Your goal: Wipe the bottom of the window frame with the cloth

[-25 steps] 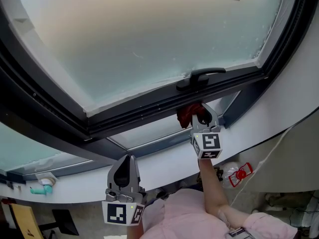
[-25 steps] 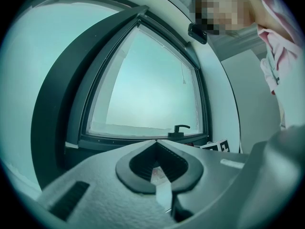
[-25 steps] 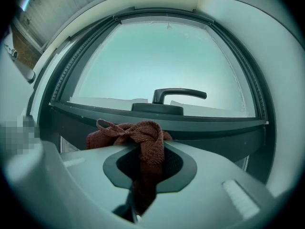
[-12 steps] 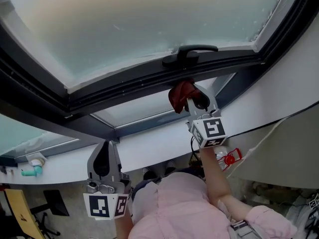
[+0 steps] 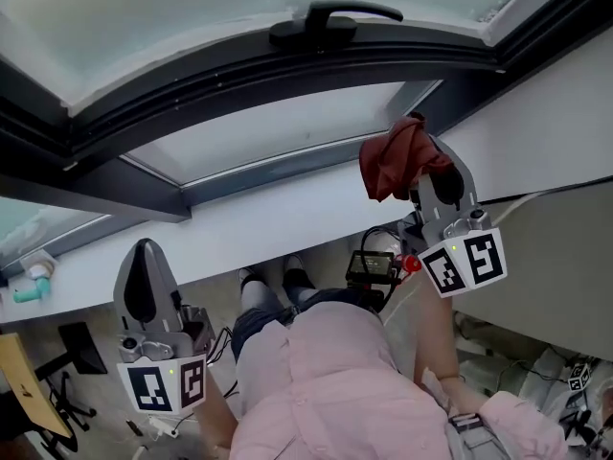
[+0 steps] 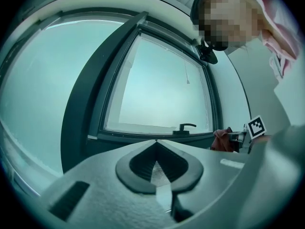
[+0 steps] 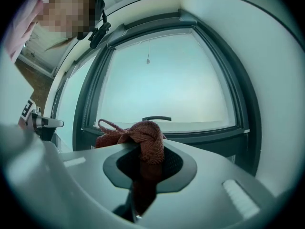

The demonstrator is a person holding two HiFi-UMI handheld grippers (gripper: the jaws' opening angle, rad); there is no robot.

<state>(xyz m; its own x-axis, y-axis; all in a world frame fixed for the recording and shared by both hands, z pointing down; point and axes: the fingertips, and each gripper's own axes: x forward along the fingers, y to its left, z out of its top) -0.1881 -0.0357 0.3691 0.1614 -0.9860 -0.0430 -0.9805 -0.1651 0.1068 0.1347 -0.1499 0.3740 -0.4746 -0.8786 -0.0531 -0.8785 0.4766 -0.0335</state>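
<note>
Find the red knit cloth (image 5: 388, 166) bunched at the tip of the right gripper (image 5: 426, 166), right of centre in the head view. Place it in the air in front of the white sill (image 5: 239, 228) and below the dark window frame (image 5: 287, 60); apparently clear of the frame's bottom rail, not pressed to it. Read from the right gripper view: jaws clamped on a fold of the cloth, most of it spilling above and left of the tips, one looped edge trailing loose. Read the left gripper (image 5: 144, 257), lower left of the head view, as closed on nothing; in its own view, tips meeting, only a sliver of light lower in the gap. Judge the cloth light, soft, floppy, coarse-woven, neither slippery nor fragile; likely to fold and drag under pressure rather than lie flat. Hold as now, by a thick fold near the middle, leaving a wad ahead of the tips to press along the rail. Beware hard jaw tips scraping the frame or catching under the black window handle (image 5: 330, 22) at top centre. See no bucket, basin or bin in any view; note only a small teal-and-white item (image 5: 29, 284) on the sill at the far left edge, too small to identify.
</note>
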